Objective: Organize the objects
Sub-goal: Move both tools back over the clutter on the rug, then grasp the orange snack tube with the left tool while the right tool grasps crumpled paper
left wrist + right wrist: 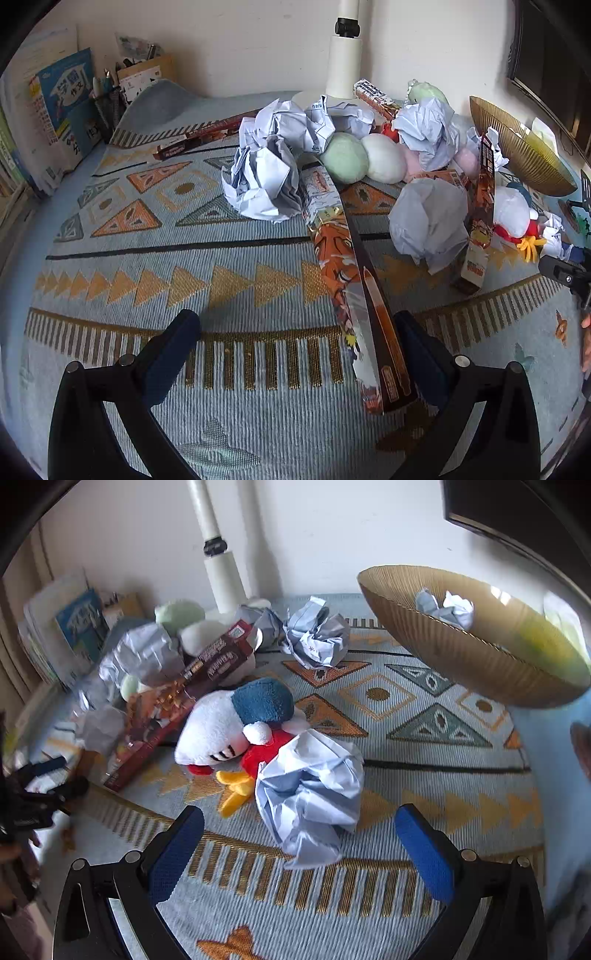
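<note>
We are holding the left gripper (297,339) with its fingers spread wide over the pale blue woven cloth with orange triangles (147,266). A long orange-and-brown printed carton (354,295) is lying slantwise just inside its right finger, the near end reaching in between the fingers; whether they are touching we cannot tell. Ahead of this claw, crumpled balls of pale blue paper (266,177) are lying heaped with round green and white plush balls (364,157) near the white lamp post (345,62).

We are keeping the right gripper (299,834) wide open too, gripping nothing. A crumpled pale blue paper wad (310,790) is sitting just ahead of and partly between its blue-padded fingers (424,853), and leaning against the wad's far-left side is a white plush bird with blue cap and red body (229,723). Ahead and to the right, a ribbed golden bowl (461,653) is standing tilted, holding another crumpled paper ball (447,607).
</note>
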